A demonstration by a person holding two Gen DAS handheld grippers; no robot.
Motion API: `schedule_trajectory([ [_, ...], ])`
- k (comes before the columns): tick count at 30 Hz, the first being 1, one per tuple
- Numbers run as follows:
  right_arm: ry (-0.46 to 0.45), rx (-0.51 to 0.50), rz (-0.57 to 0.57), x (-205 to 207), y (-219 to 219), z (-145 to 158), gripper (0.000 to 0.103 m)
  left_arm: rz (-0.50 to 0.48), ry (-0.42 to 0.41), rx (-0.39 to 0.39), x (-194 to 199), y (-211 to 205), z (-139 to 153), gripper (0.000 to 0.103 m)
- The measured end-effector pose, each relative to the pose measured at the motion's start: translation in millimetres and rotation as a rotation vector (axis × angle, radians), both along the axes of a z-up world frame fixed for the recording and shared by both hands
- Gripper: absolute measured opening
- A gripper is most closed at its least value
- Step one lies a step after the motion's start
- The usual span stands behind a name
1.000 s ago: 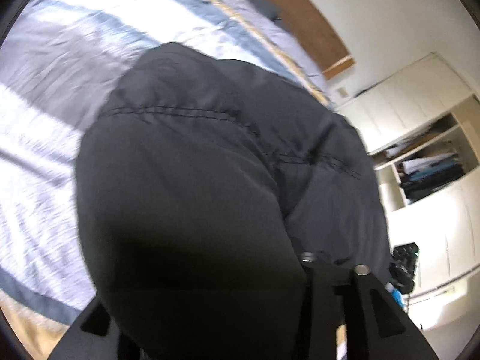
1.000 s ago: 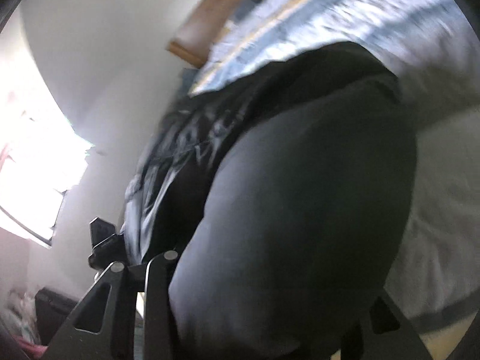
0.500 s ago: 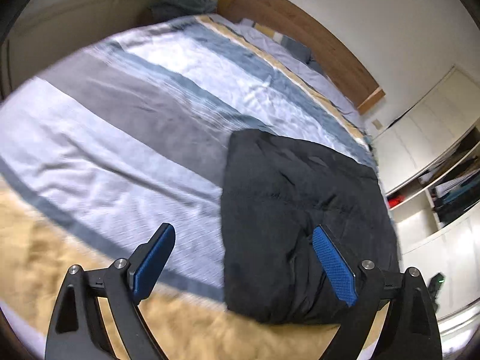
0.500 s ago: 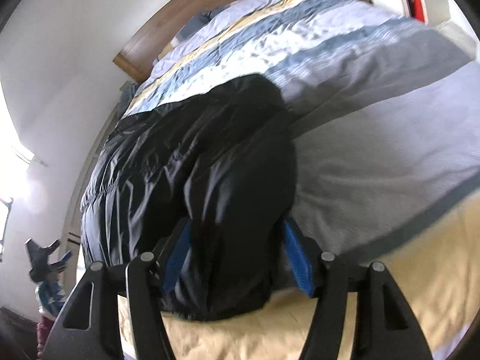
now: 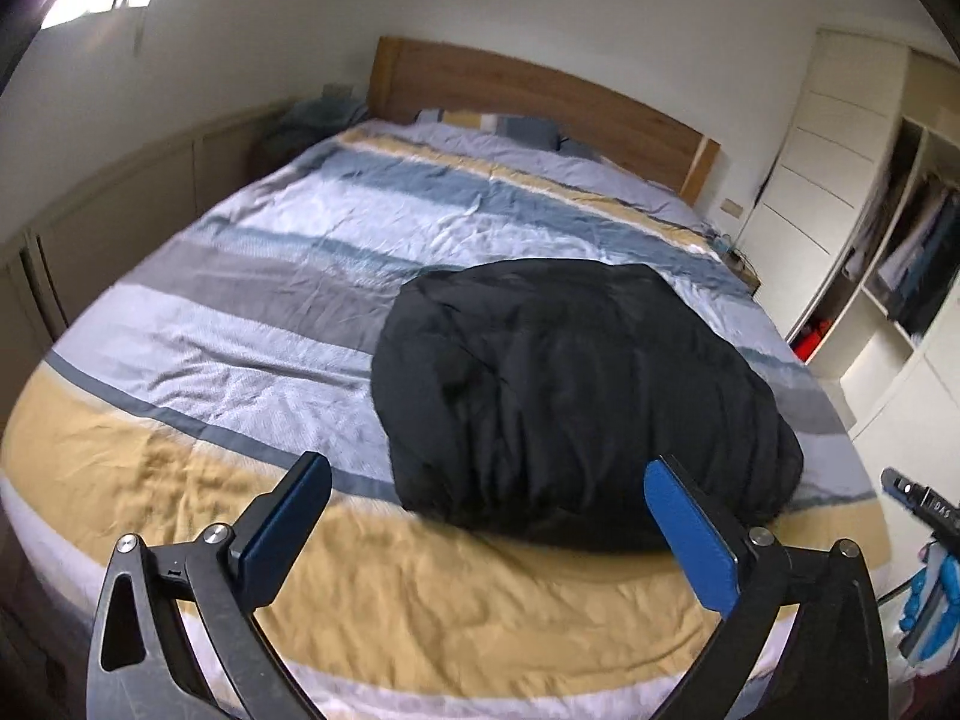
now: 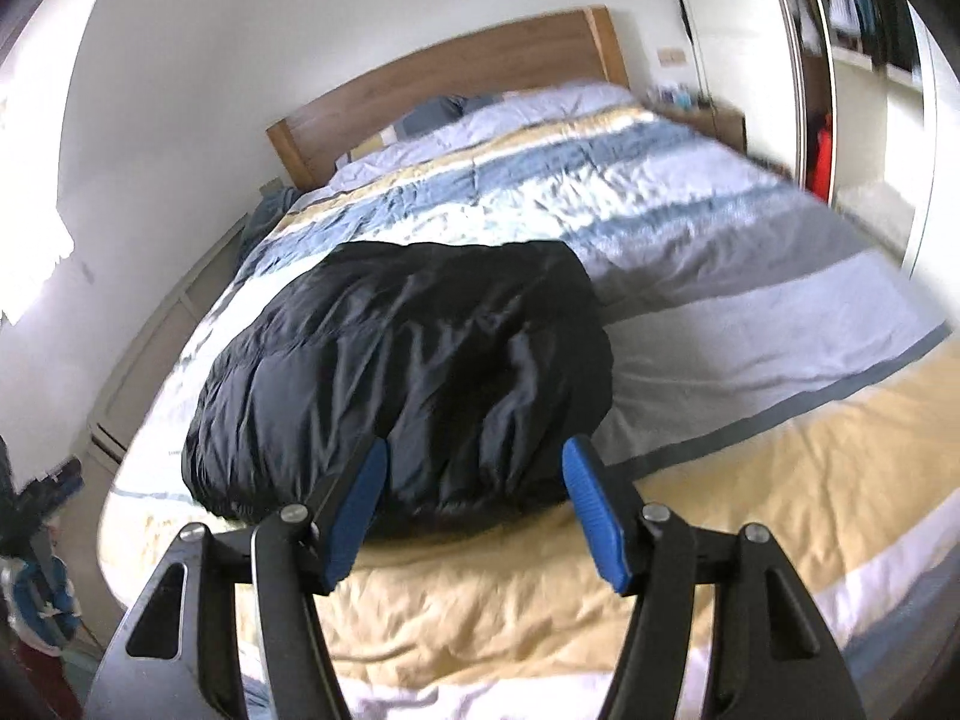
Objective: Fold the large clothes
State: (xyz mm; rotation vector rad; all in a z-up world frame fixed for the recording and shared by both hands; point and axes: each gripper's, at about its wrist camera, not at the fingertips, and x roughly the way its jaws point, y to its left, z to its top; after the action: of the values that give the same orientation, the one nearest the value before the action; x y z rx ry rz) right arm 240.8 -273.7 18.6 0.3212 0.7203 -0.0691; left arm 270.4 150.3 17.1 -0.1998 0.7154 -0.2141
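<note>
A black puffy jacket (image 5: pixel 570 396) lies folded in a thick bundle on the striped bed (image 5: pixel 300 276). It also shows in the right wrist view (image 6: pixel 408 384). My left gripper (image 5: pixel 489 531) is open and empty, held back over the yellow band of the cover near the foot of the bed. My right gripper (image 6: pixel 477 513) is open and empty, just short of the jacket's near edge. Neither gripper touches the jacket.
A wooden headboard (image 5: pixel 540 102) and pillows stand at the far end. White wardrobes with open shelves (image 5: pixel 888 252) line the right side. A low wall panel (image 5: pixel 120 204) runs along the left. The other gripper (image 5: pixel 927 510) shows at the right edge.
Both grippers have let go of the jacket and opened. They have pulled back toward the foot of the bed. The jacket now lies folded and at rest on the cover.
</note>
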Motion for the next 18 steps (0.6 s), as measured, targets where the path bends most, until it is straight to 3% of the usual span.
schedule_trajectory([
  [6, -0.071, -0.173, 0.047, -51.8, 65.1, 19.8, 0.06, 0.014, -0.081, 0.069, -58.7, -34.3, 11.9, 0.102],
  [13, -0.153, -0.237, 0.074, -102.1, 105.2, 31.3, 0.06, 0.062, -0.144, 0.171, -111.8, -66.3, 10.3, 0.102],
  [18, -0.211, -0.291, 0.07, -127.8, 124.8, 34.4, 0.06, 0.146, -0.178, 0.246, -140.9, -77.9, 10.0, 0.103],
])
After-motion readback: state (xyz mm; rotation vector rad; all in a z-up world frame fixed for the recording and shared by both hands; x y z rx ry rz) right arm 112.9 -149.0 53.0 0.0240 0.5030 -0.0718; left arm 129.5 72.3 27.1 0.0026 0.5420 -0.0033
